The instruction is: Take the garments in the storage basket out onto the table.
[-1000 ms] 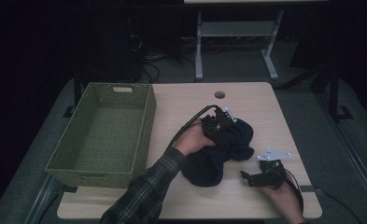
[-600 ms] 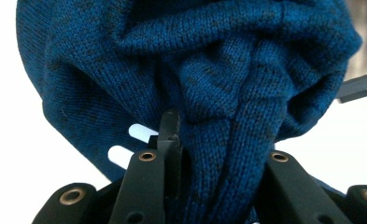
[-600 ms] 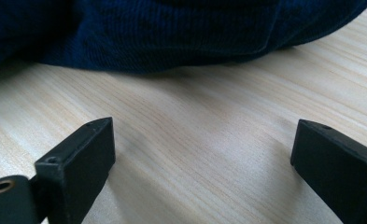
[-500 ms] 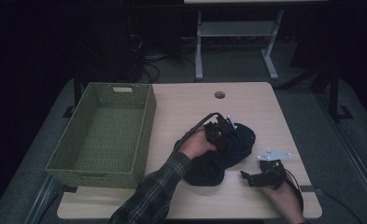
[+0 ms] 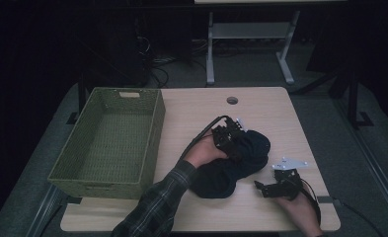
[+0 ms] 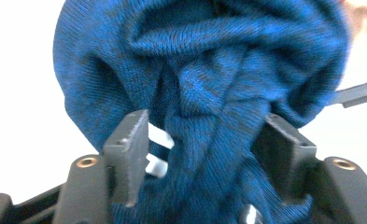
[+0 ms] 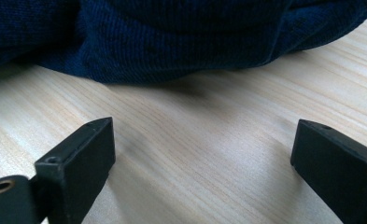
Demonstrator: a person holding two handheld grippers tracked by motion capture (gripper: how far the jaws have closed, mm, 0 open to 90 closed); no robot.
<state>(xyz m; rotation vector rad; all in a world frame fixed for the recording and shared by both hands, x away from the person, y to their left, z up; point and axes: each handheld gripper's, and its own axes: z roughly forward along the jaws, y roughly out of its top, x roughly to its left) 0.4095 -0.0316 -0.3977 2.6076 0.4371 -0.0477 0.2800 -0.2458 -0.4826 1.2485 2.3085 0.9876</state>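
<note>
Sweater (image 5: 231, 165), dark blue, bunched on desk (image 5: 191, 113) right of our empty basket (image 5: 107, 143); left gripper (image 6: 202, 140) jaws just opening astride a fold, right gripper (image 7: 202, 154) spread, idle; basketing remains.

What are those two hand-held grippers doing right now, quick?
Left hand-held gripper: jaws have just been opening; a fold of the dark blue knitted garment lies between them, loose.
Right hand-held gripper: open, empty, low over the table.

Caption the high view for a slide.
Left hand-held gripper over a dark blue knit garment; right hand-held gripper open beside it; green basket empty.
</note>
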